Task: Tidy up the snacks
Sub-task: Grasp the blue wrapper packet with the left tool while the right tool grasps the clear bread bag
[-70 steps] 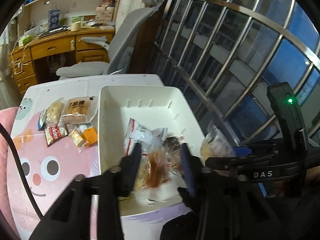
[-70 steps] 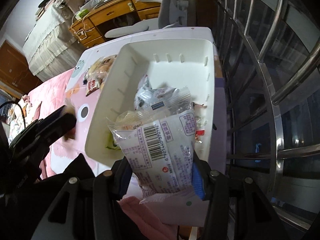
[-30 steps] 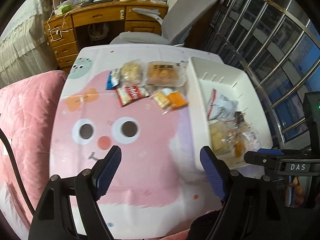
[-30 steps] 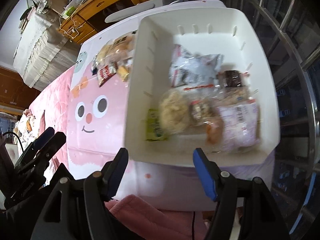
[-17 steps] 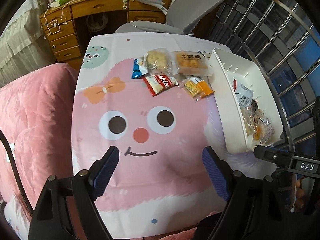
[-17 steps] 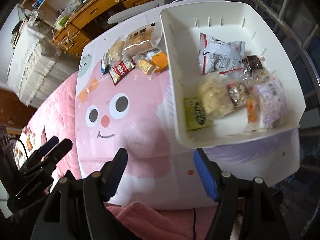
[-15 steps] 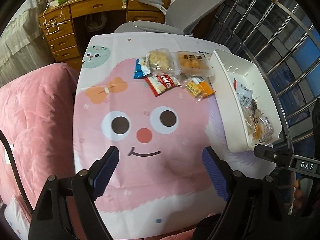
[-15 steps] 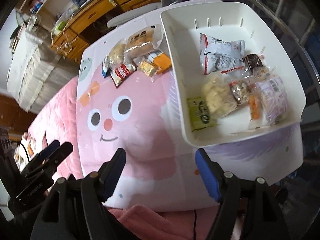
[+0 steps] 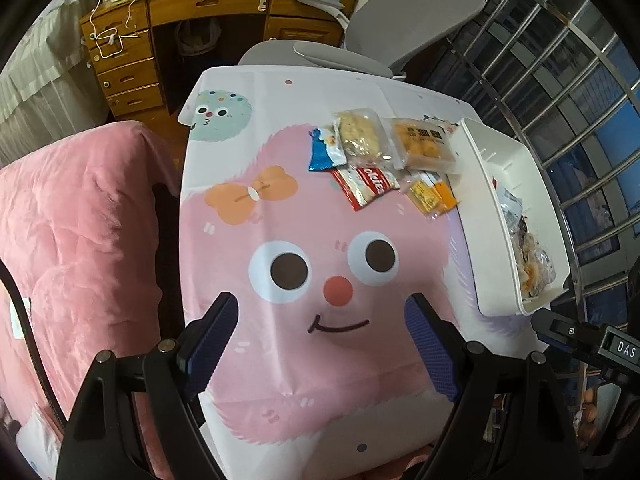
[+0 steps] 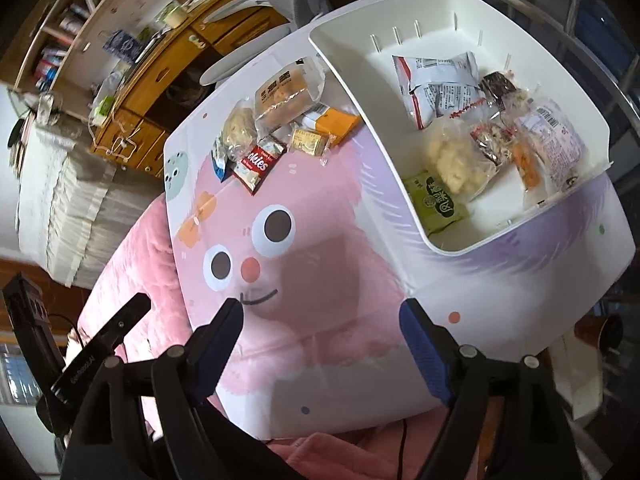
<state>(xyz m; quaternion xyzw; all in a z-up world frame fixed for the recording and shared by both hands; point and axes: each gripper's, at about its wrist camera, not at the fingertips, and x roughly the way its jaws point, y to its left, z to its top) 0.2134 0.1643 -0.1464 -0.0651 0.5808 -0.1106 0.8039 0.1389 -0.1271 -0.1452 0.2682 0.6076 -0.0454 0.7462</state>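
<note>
Only right wrist shows green packet (image 10: 436, 200) (in bin (image 10: 448, 248)).

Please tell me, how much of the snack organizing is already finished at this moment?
Roughly half. Several packets, such as the green packet, already lie in the white bin. Nothing is in hand: the left gripper is open, the right gripper empty, its jaws opening. Left on the tablecloth: a cluster including the cookies packet.

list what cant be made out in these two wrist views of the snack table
- Left wrist view: the white plastic bin shows side-on; its near wall hides most packets inside.
- Right wrist view: the blue foil packet lies partly under a clear-wrapped pastry.
- Both views: print on the silver crinkled bag is too small to read.
</note>
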